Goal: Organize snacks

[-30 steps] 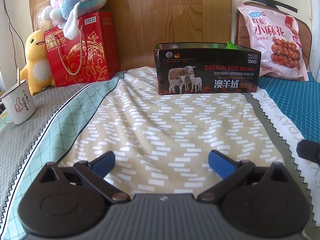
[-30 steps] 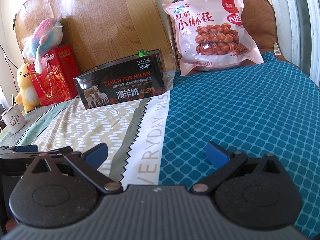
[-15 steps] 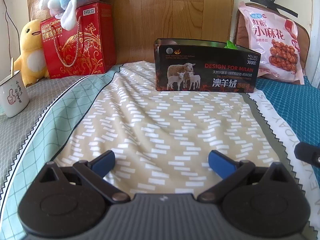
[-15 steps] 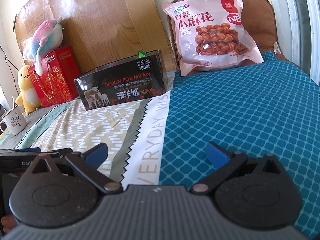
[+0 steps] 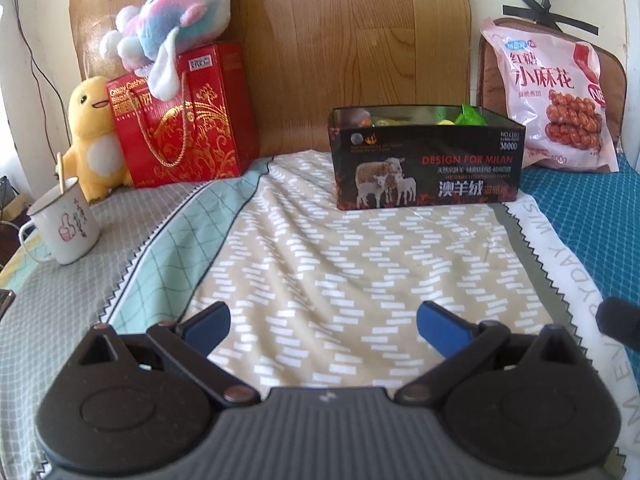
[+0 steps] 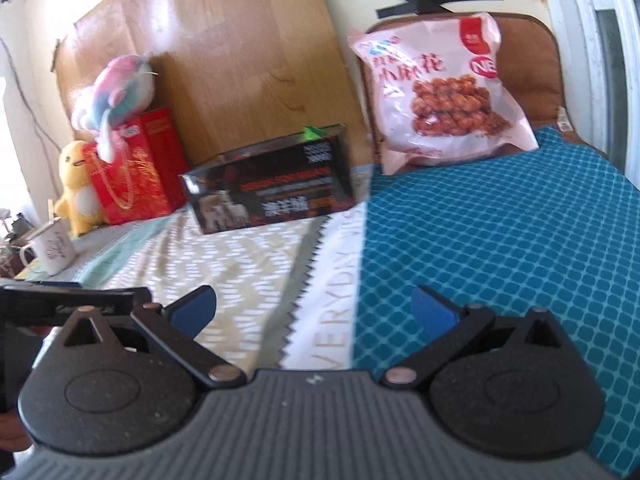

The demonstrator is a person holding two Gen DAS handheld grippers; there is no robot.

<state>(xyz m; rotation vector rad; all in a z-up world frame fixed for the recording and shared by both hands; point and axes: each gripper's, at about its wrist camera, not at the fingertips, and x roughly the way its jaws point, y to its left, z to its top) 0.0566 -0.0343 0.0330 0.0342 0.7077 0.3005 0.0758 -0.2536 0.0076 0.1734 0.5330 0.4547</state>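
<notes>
Both grippers low over the bed, fingers spread wide, nothing held.

Left gripper [image 5: 323, 322] hovers over the beige-patterned sheet [image 5: 340, 264]; bare fabric runs from its tips up to the black open-top box [image 5: 426, 160], which sits near the wooden headboard [image 5: 352, 40]. Some snacks poke above the box rim, green wrapper at its right end; contents otherwise hard to read. Left edge crowded: white mug [image 5: 64, 226] w/ a stick in it, yellow plush [image 5: 92, 140], red gift box [image 5: 180, 120] w/ a pastel plush [image 5: 172, 28] on top. Right gripper [image 6: 314, 306] straddles the white strip and the teal quilt [image 6: 500, 240], which lies bare ahead. Pink snack bag [image 6: 440, 92] of fried twists leans upright on a brown cushion [image 6: 536, 64] at the quilt's far end, right of the box, apart from it. Right view blurred.
</notes>
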